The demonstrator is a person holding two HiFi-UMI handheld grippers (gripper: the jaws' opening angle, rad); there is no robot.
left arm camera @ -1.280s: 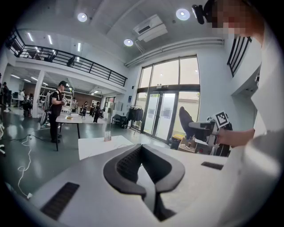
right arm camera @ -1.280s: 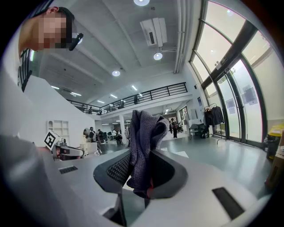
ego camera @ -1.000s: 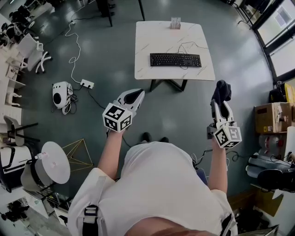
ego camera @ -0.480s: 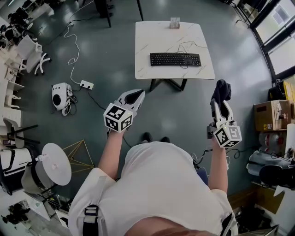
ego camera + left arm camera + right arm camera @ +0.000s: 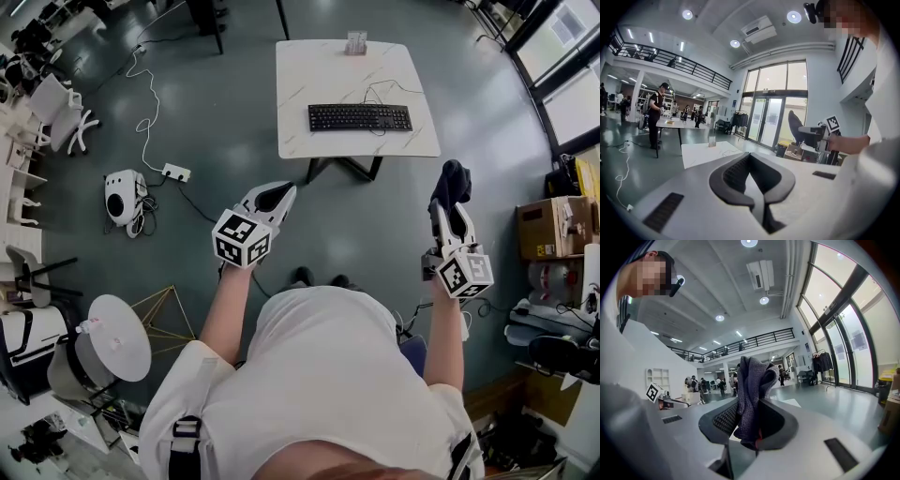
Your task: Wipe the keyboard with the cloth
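I'm standing on a grey floor (image 5: pixel 216 112), facing a white counter (image 5: pixel 309 84) that is sitting ahead of me, well apart from both arms. A cardboard box (image 5: pixel 553 228) is sitting on the floor at my far right. A white machine (image 5: pixel 124 194) is lying on the floor to my left, near a power strip (image 5: pixel 176 171).

The black keyboard (image 5: pixel 360 117) is lying flat on the counter, toward its near edge, long side facing me. Its thin cable (image 5: pixel 380 92) is looping on the counter behind it. Nothing is touching the keyboard.

I'm holding out the left hand-held gripper (image 5: pixel 277 192), pointing roughly at the counter. In the left gripper view it (image 5: pixel 752 176) is clenched, pads together, nothing between them.

I'm holding the right hand-held gripper (image 5: pixel 451 210) out on the other side, off the counter's right corner. In the right gripper view it (image 5: pixel 750 427) is grasping the dark cloth (image 5: pixel 752 385), pinched between the pads. The cloth (image 5: pixel 451 185) is bunching up and sticking out past the jaw tips, over the floor, well apart from the keyboard.

A small clear holder (image 5: pixel 356 44) is standing at the counter's far edge.
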